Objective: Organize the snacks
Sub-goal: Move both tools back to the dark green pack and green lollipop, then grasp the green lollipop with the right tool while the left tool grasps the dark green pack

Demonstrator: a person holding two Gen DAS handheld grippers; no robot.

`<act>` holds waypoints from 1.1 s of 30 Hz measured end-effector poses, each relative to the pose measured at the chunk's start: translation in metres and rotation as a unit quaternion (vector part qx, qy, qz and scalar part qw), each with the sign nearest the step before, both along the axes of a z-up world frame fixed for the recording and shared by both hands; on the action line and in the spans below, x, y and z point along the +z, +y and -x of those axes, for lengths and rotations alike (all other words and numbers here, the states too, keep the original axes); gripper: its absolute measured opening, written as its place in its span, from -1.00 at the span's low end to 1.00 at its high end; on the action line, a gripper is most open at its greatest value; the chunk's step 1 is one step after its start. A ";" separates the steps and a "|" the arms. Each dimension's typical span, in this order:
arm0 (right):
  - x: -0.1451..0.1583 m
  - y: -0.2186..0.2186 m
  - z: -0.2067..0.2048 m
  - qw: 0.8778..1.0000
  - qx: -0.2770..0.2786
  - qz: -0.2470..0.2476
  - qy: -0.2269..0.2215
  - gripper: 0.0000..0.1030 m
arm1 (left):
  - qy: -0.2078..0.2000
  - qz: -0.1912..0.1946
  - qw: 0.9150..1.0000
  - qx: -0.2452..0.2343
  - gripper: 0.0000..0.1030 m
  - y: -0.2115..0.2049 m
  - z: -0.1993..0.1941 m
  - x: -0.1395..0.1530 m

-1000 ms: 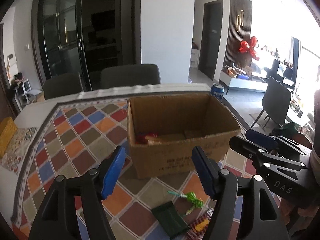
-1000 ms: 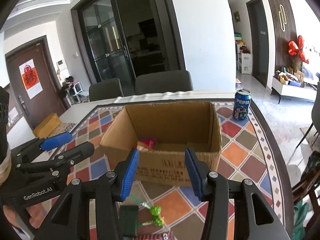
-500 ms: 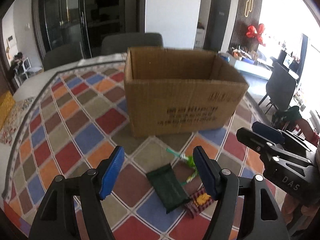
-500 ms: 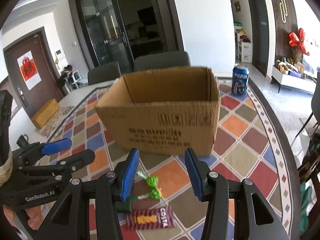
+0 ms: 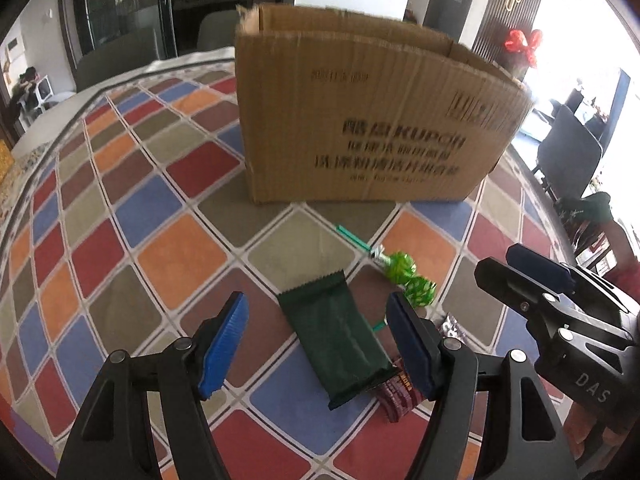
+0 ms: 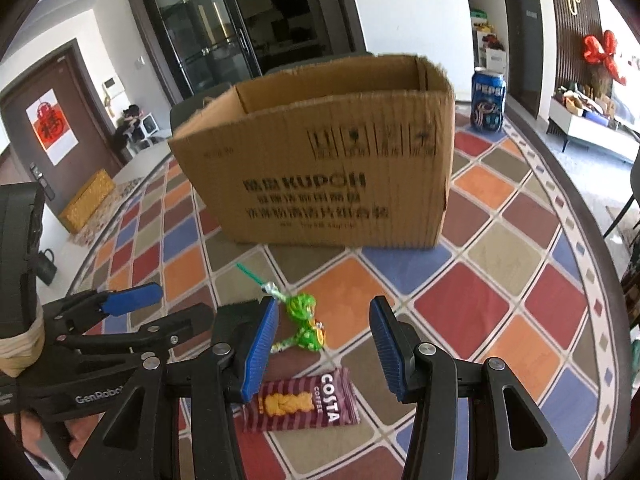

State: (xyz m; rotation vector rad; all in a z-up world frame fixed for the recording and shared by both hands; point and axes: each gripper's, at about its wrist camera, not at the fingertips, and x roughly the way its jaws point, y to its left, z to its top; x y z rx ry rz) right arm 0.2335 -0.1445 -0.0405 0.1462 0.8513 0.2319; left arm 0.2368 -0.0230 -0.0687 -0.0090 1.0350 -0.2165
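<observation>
Two grippers, fingers parted, nothing grasped. Left gripper [image 5: 316, 346] nearer, straddling dark green packet [image 5: 335, 343]. Long axis roughly along the fingers.

left wrist view: sitting behind the left claw [image 5: 316, 344], looking forward and steeply down at the worktop [image 5: 176, 252], close over it.
right wrist view: riding behind the right claw [image 6: 324, 344], facing forward and down, equally near.
shared area: both are taking in the cardboard box [image 5: 360, 120] ahead, the green lollipops [image 6: 304, 320], and each other's claw alongside.
</observation>
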 end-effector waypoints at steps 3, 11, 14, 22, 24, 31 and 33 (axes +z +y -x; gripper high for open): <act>-0.009 0.000 0.000 1.000 0.000 -0.001 0.012 -0.06 | 0.010 0.002 1.000 -0.001 0.37 -0.003 -0.002 -0.010; -0.024 -0.001 -0.001 0.999 -0.001 -0.013 0.035 -0.06 | 0.032 -0.004 0.999 0.001 0.37 -0.011 -0.010 -0.032; -0.030 0.000 -0.002 0.999 0.001 -0.013 0.042 -0.06 | 0.039 -0.002 0.999 0.009 0.37 -0.011 -0.014 -0.038; -0.037 0.003 -0.005 0.998 0.005 -0.018 0.053 -0.06 | 0.044 -0.013 0.999 0.013 0.31 -0.010 -0.016 -0.047; -0.038 0.005 -0.006 0.998 0.009 -0.021 0.054 -0.06 | 0.042 -0.015 0.999 0.014 0.21 -0.009 -0.015 -0.047; -0.046 0.008 -0.014 0.997 0.013 -0.030 0.067 -0.06 | 0.032 -0.017 0.999 0.018 -0.13 -0.001 -0.013 -0.046; -0.047 0.010 -0.016 0.997 0.015 -0.031 0.069 -0.08 | 0.033 -0.011 0.999 0.019 -0.13 0.001 -0.012 -0.045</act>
